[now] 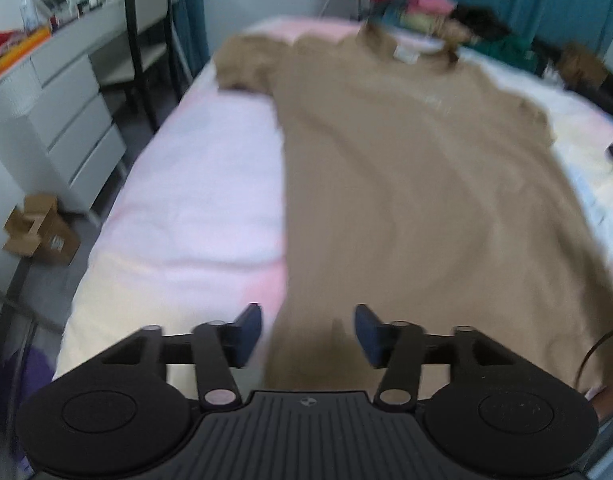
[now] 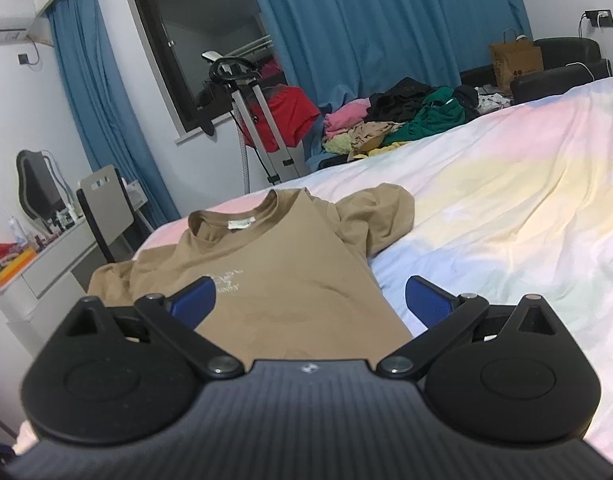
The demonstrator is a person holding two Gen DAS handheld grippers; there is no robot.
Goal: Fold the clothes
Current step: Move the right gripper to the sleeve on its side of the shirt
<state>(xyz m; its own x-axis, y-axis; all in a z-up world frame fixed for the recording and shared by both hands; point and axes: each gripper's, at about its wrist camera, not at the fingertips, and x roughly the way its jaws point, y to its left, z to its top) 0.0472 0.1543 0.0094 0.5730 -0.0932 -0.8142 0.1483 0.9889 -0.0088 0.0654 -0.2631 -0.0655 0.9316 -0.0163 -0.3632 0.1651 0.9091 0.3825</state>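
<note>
A tan short-sleeved cotton T-shirt lies spread flat on the bed's pastel pink-and-yellow sheet, collar toward the top of both frames. At lower centre, the left gripper hangs above its hem, blue pads parted, nothing between them. The right gripper also gapes, empty, over the shirt's body.

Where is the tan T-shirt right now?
The tan T-shirt lies spread flat on the bed, collar toward the far clothes pile; in both wrist views it lies ahead of the open grippers, unheld.
</note>
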